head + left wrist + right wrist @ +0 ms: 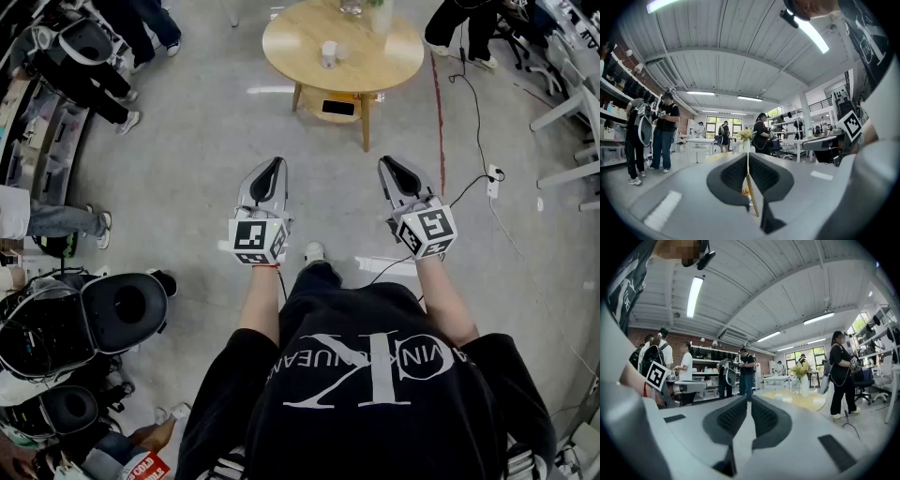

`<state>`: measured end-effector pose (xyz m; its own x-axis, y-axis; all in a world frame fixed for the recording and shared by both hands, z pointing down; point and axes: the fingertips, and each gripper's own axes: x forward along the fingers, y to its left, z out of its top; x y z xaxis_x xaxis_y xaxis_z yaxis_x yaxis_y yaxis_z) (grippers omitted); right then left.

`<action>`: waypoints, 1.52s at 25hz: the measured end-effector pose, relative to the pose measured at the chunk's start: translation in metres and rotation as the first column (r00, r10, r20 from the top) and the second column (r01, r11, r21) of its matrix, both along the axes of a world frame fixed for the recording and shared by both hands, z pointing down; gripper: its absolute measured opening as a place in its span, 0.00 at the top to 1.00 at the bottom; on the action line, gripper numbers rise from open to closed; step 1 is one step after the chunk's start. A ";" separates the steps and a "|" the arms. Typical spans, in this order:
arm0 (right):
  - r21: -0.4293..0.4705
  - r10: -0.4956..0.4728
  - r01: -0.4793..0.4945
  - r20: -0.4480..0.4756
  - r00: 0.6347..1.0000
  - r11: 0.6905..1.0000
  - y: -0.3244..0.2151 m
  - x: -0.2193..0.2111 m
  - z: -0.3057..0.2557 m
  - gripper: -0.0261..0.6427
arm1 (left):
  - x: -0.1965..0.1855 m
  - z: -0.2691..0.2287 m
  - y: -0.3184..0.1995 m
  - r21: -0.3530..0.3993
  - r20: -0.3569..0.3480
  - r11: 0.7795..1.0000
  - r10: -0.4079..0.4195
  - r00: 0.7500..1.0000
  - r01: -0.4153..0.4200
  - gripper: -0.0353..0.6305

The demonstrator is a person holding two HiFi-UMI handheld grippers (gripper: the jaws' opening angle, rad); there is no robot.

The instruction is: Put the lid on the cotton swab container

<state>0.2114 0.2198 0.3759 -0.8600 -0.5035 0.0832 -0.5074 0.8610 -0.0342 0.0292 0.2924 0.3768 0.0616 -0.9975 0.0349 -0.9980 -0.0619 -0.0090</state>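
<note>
**Both grippers empty and level, container on the round table ahead**

While the person stands on the grey floor (pixel 187 187) in a black printed T-shirt (pixel 375 375), both forearms reach forward and hold the grippers level, side by side and apart from each other. The left gripper (pixel 272 169) has its jaws pressed together. In the left gripper view only a hairline slit shows between the dark ribbed pads (pixel 733 176), and nothing is pinched there. The right gripper (pixel 392 171) is drawn almost as tight. Its pads (pixel 764 417) meet at the tips and leave a thin wedge nearer the camera, and it too holds nothing. One light shoe (pixel 314 251) shows on the floor below, between the two hands. A dark cable (pixel 466 190) runs from beside the right gripper to a white plug block (pixel 491 181).

Farther ahead, well beyond both sets of jaws, stands a round wooden table (pixel 394 66). The small white container (pixel 328 53) sits upright near the middle of its top. Whether a lid lies just beside it is too small to tell. A vase of flowers (pixel 380 14) stands toward the table's far edge, and a dark flat object (pixel 338 107) lies on the shelf under the top. Around the table, one bystander (pixel 103 89) stands at the upper left and another bystander (pixel 459 23) at the upper right.
</note>
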 end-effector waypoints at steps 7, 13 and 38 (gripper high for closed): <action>-0.012 0.030 -0.030 -0.003 1.000 0.999 -0.036 -0.038 0.005 0.90 | -0.039 0.005 -0.039 -0.004 -0.012 1.000 0.028 1.000 -0.028 0.92; -0.028 0.074 -0.074 -0.008 0.997 0.997 -0.059 -0.067 0.014 0.90 | -0.071 0.011 -0.068 -0.011 -0.019 0.998 0.066 0.998 -0.067 0.92; -0.210 0.167 -0.138 0.126 0.978 0.968 -0.171 -0.105 0.030 0.76 | -0.120 0.039 -0.170 -0.048 -0.080 0.984 0.165 0.983 -0.169 0.75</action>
